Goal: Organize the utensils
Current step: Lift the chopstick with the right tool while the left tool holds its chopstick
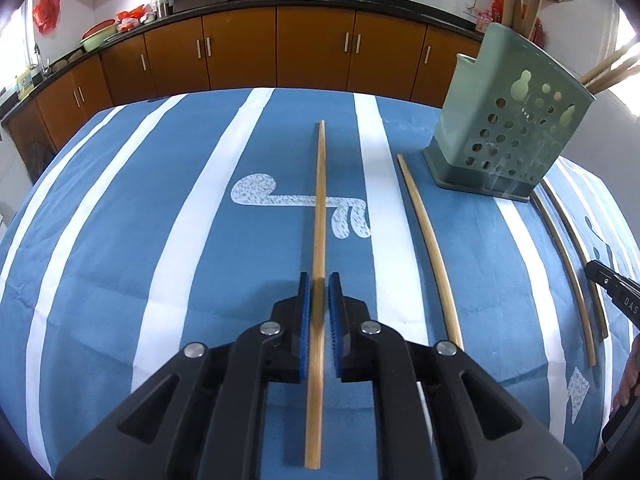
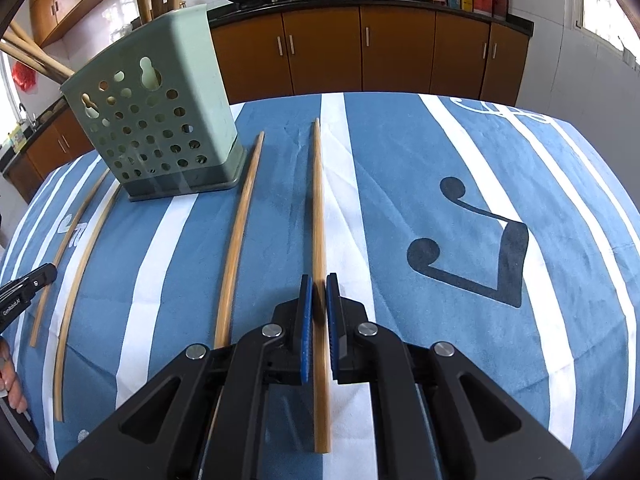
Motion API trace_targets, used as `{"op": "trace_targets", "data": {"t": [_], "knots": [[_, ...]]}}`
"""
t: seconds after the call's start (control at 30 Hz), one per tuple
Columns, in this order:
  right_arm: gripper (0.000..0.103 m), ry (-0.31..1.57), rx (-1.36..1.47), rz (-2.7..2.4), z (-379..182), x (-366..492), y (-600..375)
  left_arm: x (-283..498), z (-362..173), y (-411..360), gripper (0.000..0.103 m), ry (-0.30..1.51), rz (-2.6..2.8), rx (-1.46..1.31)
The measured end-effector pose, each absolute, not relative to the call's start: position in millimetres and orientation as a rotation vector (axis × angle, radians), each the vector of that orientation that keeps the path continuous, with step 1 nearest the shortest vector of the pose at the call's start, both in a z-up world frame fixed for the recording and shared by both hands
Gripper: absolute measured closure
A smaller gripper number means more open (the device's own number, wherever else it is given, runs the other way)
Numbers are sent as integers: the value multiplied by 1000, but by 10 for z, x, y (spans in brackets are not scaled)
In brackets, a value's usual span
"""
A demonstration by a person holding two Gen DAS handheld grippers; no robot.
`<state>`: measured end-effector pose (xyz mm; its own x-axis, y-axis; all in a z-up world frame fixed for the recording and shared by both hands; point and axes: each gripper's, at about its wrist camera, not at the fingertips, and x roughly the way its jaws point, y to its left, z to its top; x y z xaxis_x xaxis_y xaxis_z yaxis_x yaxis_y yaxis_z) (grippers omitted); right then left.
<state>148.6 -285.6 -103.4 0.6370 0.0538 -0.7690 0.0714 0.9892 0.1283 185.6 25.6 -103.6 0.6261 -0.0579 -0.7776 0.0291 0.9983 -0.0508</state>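
A: Where's the holder [image 1: 508,120] vs the left gripper [image 1: 320,280]?

B: Upper right of the left wrist view, standing upright on the striped cloth [image 1: 120,240]. Sticks already poke out its top. In the right wrist view the same holder [image 2: 160,120] sits upper left, so it's between both hands, roughly as near to one as the other.

A: What's the left one got?

B: A chopstick [image 1: 319,200], long axis running straight up the frame, away from the cam, tip twd the far table edge. Blue pads nearly together w/ the stick in the slot; looks pinched, tho a sliver of gap shows on the right pad.

A: Right gripper [image 2: 319,280]?

B: Same deal. Its chopstick [image 2: 318,200] lies along the fingers, centre frame, pads pressed on it.

A: So next move?

B: My guess: each stick must swing from pointing fwd to tip-down over the holder's open top. Left goes right, right goes left.

A: Leftovers?

B: Loose chopstick [image 1: 430,248] just beside the holder's base, and a pair [image 1: 568,256] at far right, all lying lengthwise on the cloth.
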Motion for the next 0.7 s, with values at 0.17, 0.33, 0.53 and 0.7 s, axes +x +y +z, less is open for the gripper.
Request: {"op": "trace_targets", "data": {"t": [0.17,0.33,0.53,0.7], "knots": [[95,863,131,-15,-1050,1442,-2832,1830,-1048,246,89,881,-62,-37],[95,863,138,-12,-1051,1440,-2837,1831,-1047,265,89,881,-69,-51],[95,864,128,-16,-1047,1437,-2825,1833,-1047,296,89,881,-76,-65],[95,865,116,-22,-1043,1441,-2809,1837,-1045,315,89,881,-82,-80]]}}
